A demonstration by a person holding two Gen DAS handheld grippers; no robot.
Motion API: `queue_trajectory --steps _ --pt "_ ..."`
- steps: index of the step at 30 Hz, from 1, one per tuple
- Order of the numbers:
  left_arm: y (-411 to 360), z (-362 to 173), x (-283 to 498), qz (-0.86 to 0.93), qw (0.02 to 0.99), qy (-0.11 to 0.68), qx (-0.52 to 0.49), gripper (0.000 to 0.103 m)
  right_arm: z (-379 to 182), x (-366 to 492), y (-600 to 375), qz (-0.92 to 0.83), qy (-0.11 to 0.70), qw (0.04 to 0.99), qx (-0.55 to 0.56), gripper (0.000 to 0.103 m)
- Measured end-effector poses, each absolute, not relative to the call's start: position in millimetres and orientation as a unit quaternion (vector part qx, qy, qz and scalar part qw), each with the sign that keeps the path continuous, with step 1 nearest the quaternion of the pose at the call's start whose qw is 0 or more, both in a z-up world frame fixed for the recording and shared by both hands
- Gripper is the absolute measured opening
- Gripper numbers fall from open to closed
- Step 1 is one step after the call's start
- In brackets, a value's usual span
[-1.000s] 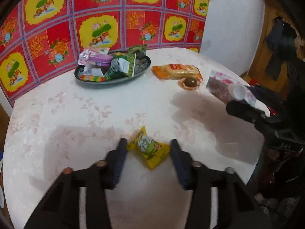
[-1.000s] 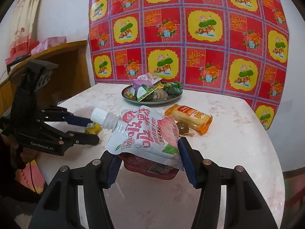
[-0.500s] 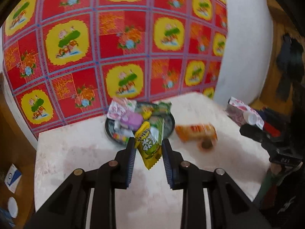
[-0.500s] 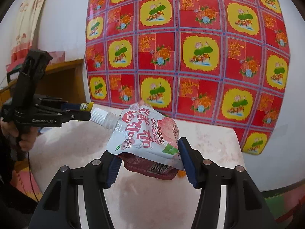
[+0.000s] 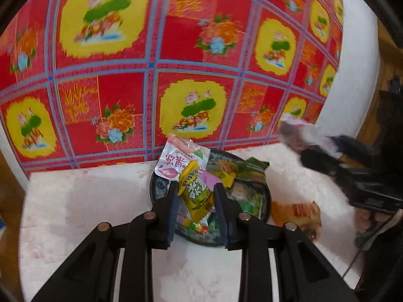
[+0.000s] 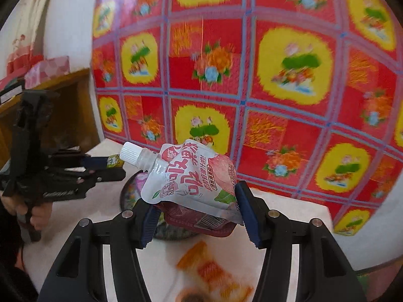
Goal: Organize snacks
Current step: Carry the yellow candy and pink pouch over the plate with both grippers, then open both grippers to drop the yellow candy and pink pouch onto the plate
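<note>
Your left gripper (image 5: 195,196) has its jaws clamped on a yellow snack packet (image 5: 196,193), which hangs above the dark plate (image 5: 267,202). The packet stands on end, tilted, with green lettering facing the left wrist camera.

The plate sits on the pale surface (image 5: 83,201) near the red-and-yellow patterned backdrop (image 5: 156,58). It is piled with wrapped snacks: a pink-and-white pouch (image 5: 176,159) at its far left edge, green wrappers (image 5: 253,176) on the right.

Your right gripper (image 6: 195,210) has its jaws closed on a white spouted drink pouch (image 6: 191,176), pinched at its lower corners, cap (image 6: 129,153) pointing up and left. In the right wrist view the pouch is held over the plate (image 6: 128,192), which it mostly hides.

An orange packet (image 5: 297,211) lies on the surface just right of the plate, blurred in both views. A small dark round item beside it is too smeared to identify.

A hand (image 6: 15,207) grips the left gripper's handle at the left edge of the right wrist view.
</note>
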State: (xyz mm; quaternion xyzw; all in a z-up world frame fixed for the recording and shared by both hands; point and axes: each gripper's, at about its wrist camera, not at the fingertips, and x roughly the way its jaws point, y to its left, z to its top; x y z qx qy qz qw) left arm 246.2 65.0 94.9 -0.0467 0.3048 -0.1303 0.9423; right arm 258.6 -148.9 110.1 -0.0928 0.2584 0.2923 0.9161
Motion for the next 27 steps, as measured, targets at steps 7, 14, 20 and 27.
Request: queue_trajectory --steps 7,14,20,27 --pt "77 71 261 -0.152 0.926 0.338 -0.064 0.029 80 317 -119 0.271 0.302 0.908 -0.1 0.058" --pt "81 70 265 -0.148 0.922 0.35 -0.071 0.03 69 330 -111 0.263 0.307 0.91 -0.092 0.059" --pt "84 71 266 -0.155 0.916 0.361 -0.087 0.033 66 320 -99 0.256 0.283 0.916 -0.126 0.059" --pt "82 68 268 -0.165 0.908 0.373 -0.093 0.051 68 313 -95 0.261 0.27 0.915 -0.147 0.059"
